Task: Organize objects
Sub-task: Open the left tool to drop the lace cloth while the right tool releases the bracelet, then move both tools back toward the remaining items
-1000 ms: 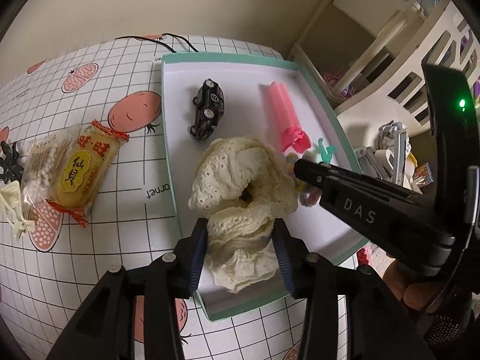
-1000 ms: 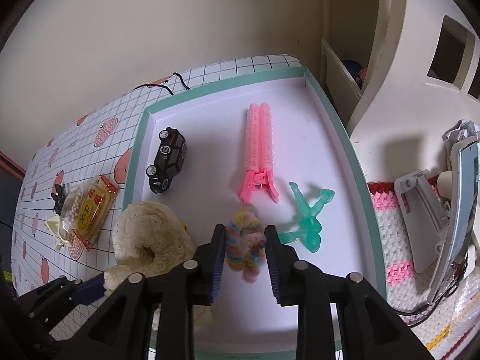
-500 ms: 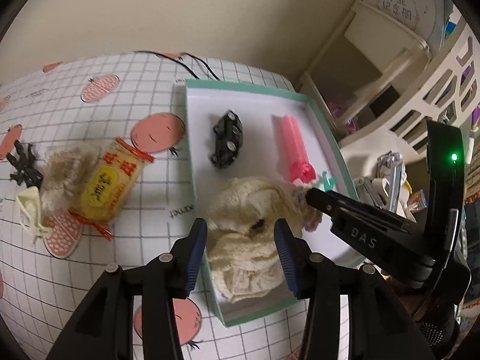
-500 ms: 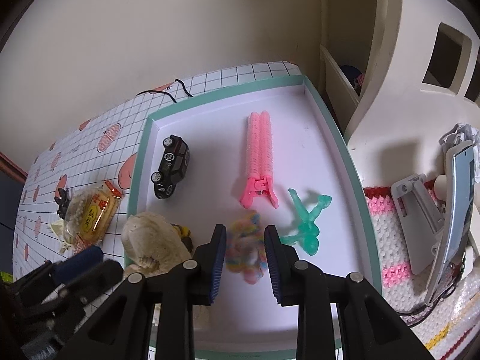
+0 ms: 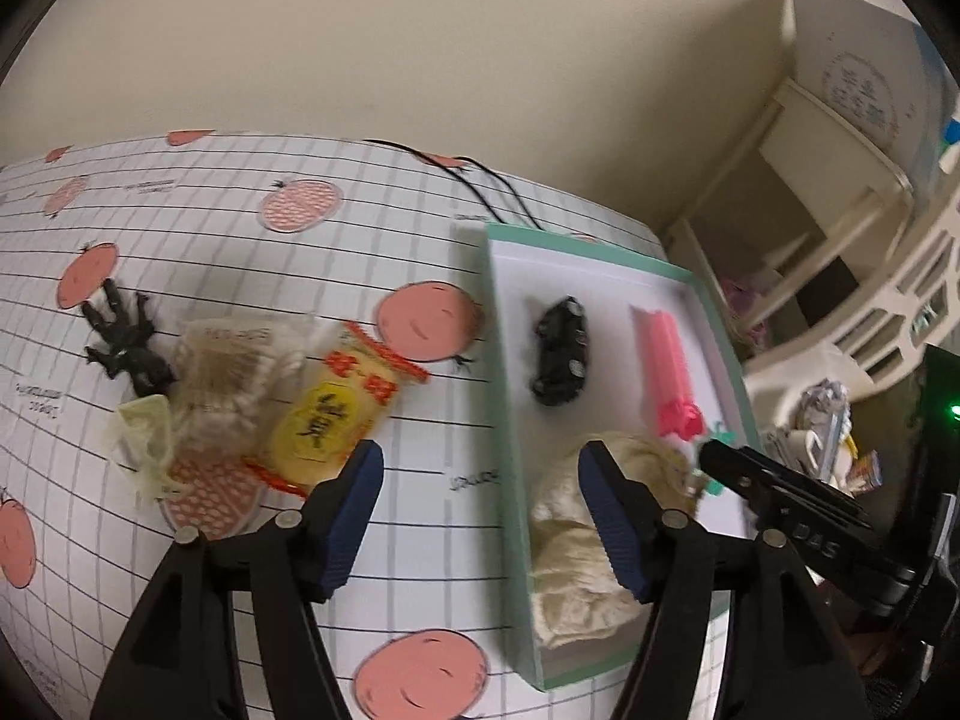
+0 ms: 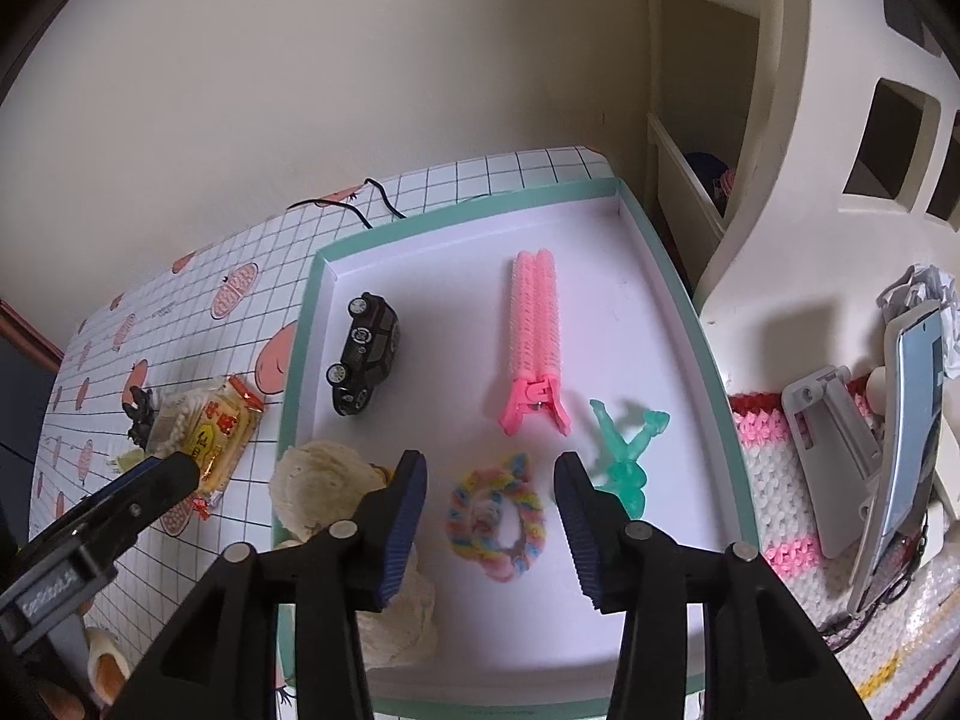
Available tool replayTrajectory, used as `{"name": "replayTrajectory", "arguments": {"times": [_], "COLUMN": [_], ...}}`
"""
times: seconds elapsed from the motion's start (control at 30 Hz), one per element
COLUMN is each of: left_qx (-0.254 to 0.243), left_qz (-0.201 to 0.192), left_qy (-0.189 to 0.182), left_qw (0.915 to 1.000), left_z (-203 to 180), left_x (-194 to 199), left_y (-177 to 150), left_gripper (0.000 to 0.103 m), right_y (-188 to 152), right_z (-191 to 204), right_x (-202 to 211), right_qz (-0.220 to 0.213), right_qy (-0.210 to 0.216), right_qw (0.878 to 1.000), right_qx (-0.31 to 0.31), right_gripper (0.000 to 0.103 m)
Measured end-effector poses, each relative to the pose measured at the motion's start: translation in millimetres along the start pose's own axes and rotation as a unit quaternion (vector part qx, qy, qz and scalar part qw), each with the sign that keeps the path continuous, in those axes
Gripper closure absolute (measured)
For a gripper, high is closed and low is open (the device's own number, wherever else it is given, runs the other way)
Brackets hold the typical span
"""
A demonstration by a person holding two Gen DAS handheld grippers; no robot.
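Gridded tablecloth (image 5: 420,540), both grippers' fingers now spread wide, scrunchies released in tray (image 6: 660,678).

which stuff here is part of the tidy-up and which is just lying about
Part of the job:
teal tray
toy car
pink hair clip
green figure
rainbow scrunchie
cream scrunchie
snack packets
black figure
pale bag

Just lying about:
black cable
phone on stand
white shelves

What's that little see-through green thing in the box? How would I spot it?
Find the shallow teal-rimmed box on the checked tablecloth. Along its right-hand wall, just past the pink hair clip, lies a translucent green toy figure with limbs splayed. It is the only see-through green item there.
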State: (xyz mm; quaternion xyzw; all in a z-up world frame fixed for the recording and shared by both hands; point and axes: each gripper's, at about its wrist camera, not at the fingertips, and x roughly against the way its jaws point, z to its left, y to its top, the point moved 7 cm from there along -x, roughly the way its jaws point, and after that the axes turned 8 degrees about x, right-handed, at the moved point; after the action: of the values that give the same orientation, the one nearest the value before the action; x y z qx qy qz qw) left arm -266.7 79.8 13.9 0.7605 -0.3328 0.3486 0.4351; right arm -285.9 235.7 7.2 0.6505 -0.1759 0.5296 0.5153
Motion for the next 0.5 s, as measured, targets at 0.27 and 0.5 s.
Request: {"name": "replayTrajectory", "arguments": {"times": [0.27, 0.5], "left_qx": [0.025, 0.04], "left_qz": [-0.022, -0.047], "left_qy": [0.021, 0.035], "left_qw": [0.9992, 0.9974], "left_z": [27.7, 44.2], "left_x": [2.6, 10.5], "left_y": [10.8, 19.5], "left_gripper": [0.014, 0.0], "right_y": [0.9, 2.5], "right_z": [2.9, 6.6], "right_x": [0.6, 1.0], "right_qz": [-0.007, -0.014], "right_qy": [0.005, 0.009], "right_qw": [1.0, 1.0], "right_qx": [0.001, 0.003], "right_gripper": [0.037, 0.019]}}
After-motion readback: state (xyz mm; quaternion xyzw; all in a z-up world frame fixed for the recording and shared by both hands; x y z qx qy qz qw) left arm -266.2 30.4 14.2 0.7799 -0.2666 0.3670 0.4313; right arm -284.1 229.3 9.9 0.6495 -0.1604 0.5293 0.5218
